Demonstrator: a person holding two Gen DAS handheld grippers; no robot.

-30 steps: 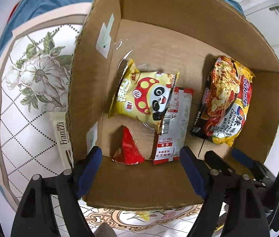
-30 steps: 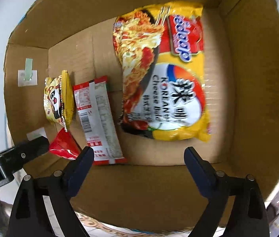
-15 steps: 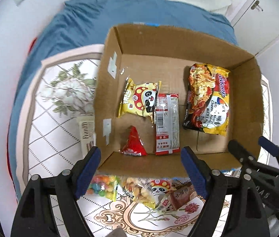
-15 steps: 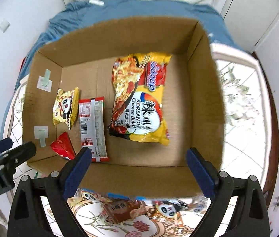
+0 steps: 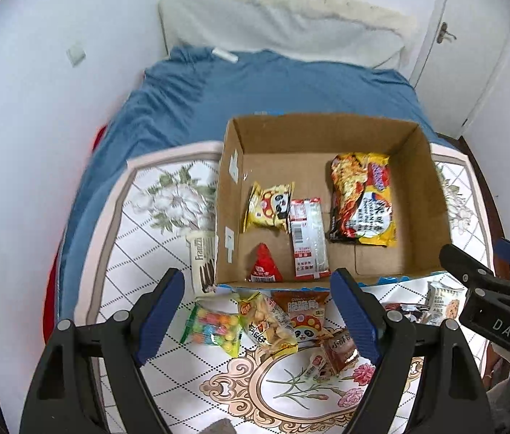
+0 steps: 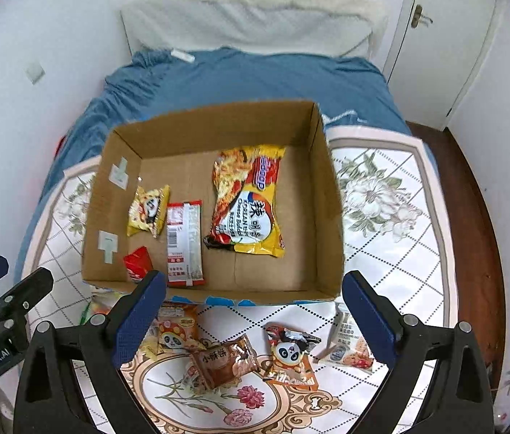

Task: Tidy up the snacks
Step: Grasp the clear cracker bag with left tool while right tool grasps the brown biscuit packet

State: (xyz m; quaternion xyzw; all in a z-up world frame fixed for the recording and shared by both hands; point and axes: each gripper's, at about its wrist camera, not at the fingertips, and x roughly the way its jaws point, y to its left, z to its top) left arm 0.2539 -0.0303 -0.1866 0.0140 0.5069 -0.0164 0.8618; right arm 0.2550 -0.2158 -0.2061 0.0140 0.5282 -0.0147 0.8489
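Note:
An open cardboard box (image 5: 419,188) (image 6: 327,195) stands on a flowered mat. In it lie a yellow noodle pack (image 5: 363,199) (image 6: 247,206), a yellow panda bag (image 5: 269,208) (image 6: 148,211), a red-and-clear packet (image 5: 307,237) (image 6: 184,242) and a red triangular packet (image 5: 264,266) (image 6: 139,258). Loose snacks lie in front of the box: a candy bag (image 5: 213,329), a chip bag (image 5: 271,322), a brown biscuit pack (image 6: 224,360), an orange panda bag (image 6: 291,356). My left gripper (image 5: 258,318) and right gripper (image 6: 251,318) are open and empty above these.
A Franzzi biscuit box (image 5: 202,260) lies against the cardboard box's left side. A white cookie pack (image 6: 348,343) lies at the front right. The mat (image 6: 399,238) covers a blue bed (image 5: 273,86) beside white walls, with a door (image 6: 435,36) at the right.
Both grippers have pulled up and back from inside the box. The box now looks small and the loose snacks in front of it have come into view.

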